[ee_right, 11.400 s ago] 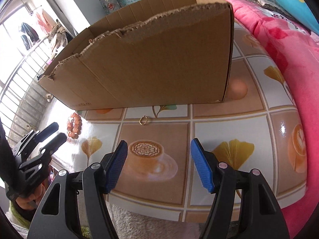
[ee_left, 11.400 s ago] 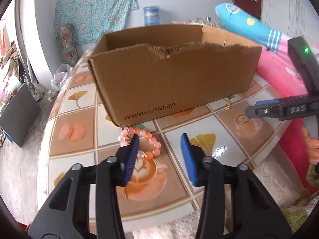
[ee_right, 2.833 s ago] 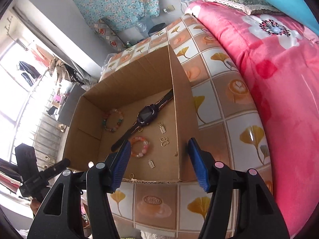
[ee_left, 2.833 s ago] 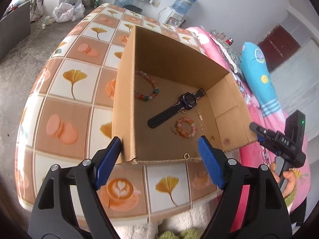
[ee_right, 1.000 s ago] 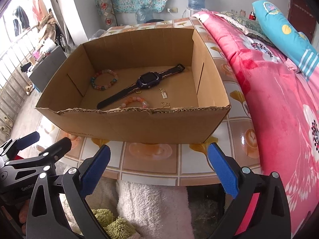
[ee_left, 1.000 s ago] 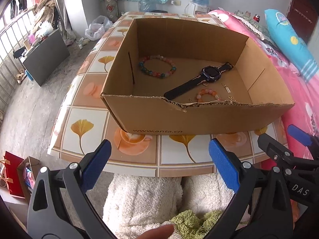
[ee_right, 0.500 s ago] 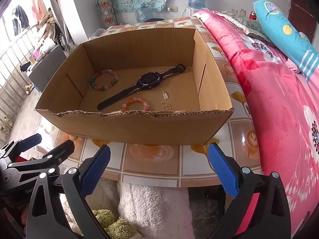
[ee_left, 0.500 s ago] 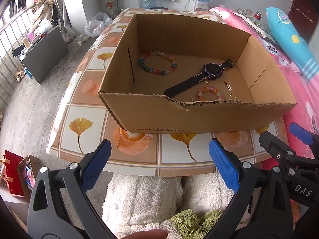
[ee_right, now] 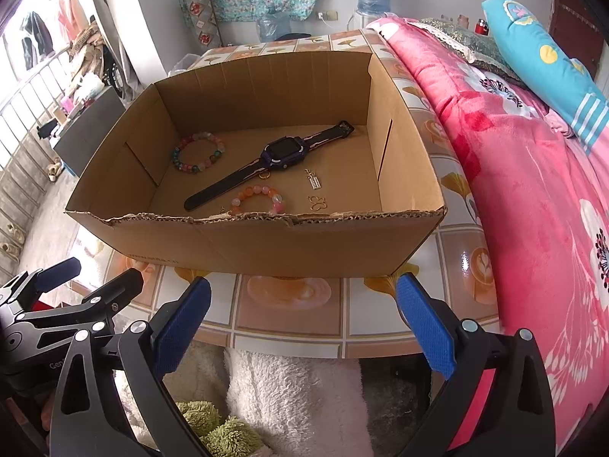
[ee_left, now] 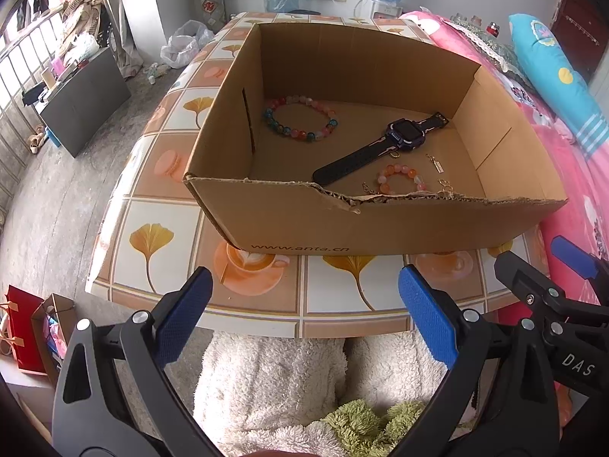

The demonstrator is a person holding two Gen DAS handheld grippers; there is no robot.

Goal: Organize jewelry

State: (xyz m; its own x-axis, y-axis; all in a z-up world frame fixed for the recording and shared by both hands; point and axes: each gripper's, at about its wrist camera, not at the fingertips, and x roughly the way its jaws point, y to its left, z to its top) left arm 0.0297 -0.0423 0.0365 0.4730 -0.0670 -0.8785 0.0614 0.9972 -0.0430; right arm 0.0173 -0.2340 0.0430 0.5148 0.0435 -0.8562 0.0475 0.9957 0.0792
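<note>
Tiled surface (ee_left: 243, 312) unchanged from half a second ago; cardboard box (ee_left: 380, 228) holds watch (ee_left: 403, 137) and bead bracelets (ee_left: 300, 122). Left gripper (ee_left: 304, 320) and right gripper (ee_right: 304, 320) fingers remain apart, empty, short of box.

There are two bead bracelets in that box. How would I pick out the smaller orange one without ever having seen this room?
Look inside the open cardboard box on the tiled table. A dark watch lies slantwise across its floor. The orange bracelet sits just beside the strap on the torn front wall's side, smaller and all peach-pink, while the multicoloured bracelet lies farther back on the left.
</note>
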